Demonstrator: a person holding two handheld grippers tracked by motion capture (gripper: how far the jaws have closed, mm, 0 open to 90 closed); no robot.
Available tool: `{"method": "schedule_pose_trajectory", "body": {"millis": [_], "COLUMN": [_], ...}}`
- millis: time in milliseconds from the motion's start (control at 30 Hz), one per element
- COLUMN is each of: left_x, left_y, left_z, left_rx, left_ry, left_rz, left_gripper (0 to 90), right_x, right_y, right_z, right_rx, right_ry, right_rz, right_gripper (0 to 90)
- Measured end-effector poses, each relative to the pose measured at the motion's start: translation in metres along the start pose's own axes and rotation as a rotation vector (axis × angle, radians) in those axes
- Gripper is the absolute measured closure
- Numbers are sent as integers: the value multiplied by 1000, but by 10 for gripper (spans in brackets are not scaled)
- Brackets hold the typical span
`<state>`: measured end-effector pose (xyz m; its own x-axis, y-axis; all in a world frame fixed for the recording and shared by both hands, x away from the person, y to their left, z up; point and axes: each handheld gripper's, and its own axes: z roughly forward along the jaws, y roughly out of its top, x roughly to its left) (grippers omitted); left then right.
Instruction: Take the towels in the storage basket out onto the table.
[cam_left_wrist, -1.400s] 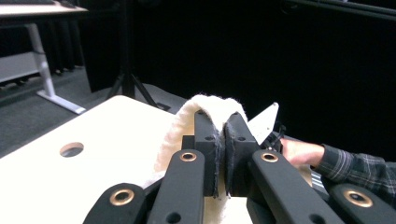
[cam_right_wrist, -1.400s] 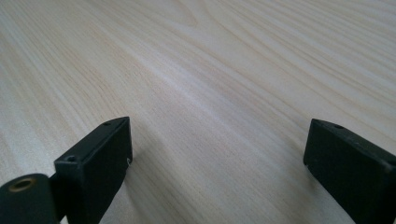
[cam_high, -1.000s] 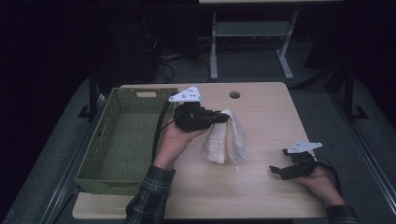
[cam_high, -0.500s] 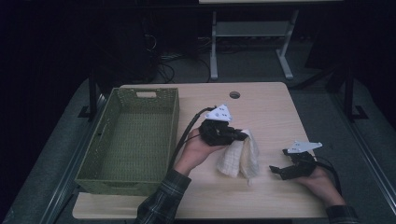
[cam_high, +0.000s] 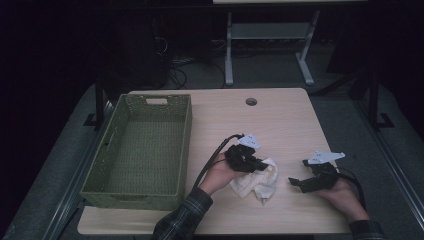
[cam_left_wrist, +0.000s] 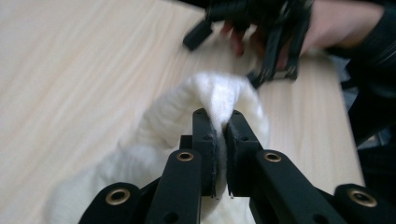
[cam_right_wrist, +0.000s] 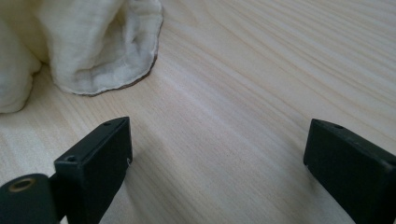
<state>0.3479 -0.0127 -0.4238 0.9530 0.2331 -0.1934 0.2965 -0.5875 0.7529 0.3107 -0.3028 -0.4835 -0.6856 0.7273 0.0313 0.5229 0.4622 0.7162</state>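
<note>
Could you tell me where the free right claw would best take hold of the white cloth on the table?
Probably at the hemmed edge of the white cloth facing the right claw. It lies as a thin flap on the table, so the open jaws could come in low from that side. The left claw already pinches a raised fold.

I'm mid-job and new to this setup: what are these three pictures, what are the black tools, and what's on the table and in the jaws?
There is no robot arm here: a person holds a two-jaw tool in each hand. The high view looks down on the wooden table; each of the other two pictures comes from a camera riding on one tool. The left gripper is clamped on a fold of the white cloth, which lies bunched on the table. The right gripper rests on the wood nearby with its jaws wide apart and nothing between them. A green woven basket stands at the left.
</note>
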Motion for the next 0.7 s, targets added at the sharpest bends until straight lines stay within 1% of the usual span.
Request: {"method": "schedule_pose_trajectory", "body": {"millis": [33,67,100,167,267,333,433,467,500,533,567,600,633,667,700], "left_x": [0,0,0,-1,-4,-7,-10,-12,-15,-19,-20,-21,-21,-21,-20], "left_y": [0,-5,-8,-10,-18,-21,-20,-18,-17,-16,-16,-16,-16,-17,-18], "left_z": [0,6,9,11,19,22,19,17,14,4,-2,-8,-14,-20,-26], "left_rx": [0,31,42,51,80,88,84,83,79,69,59,45,30,14,0], "left_ry": [0,3,6,7,6,1,3,5,13,44,53,60,75,91,108], "left_rz": [0,1,0,0,1,5,1,0,5,15,10,5,-2,-8,-18], "left_gripper": [828,825,822,818,798,748,632,592,592,555,542,535,534,533,533], "right_x": [0,0,0,0,0,0,0,-1,-1,1,1,1,1,0,0], "right_y": [0,0,0,0,0,0,0,1,1,3,5,8,9,10,11], "right_z": [0,0,0,0,0,0,0,-1,-1,-2,-2,-2,-3,-4,-4], "right_rx": [2,2,2,2,2,1,0,3,3,15,35,43,43,34,33], "right_ry": [2,2,2,2,2,2,6,14,14,21,15,16,25,44,62], "right_rz": [5,6,5,5,4,3,-2,-11,-11,-5,-4,-6,7,5,24], "right_gripper": [75,75,75,75,75,76,84,122,122,159,175,228,278,295,306]}}
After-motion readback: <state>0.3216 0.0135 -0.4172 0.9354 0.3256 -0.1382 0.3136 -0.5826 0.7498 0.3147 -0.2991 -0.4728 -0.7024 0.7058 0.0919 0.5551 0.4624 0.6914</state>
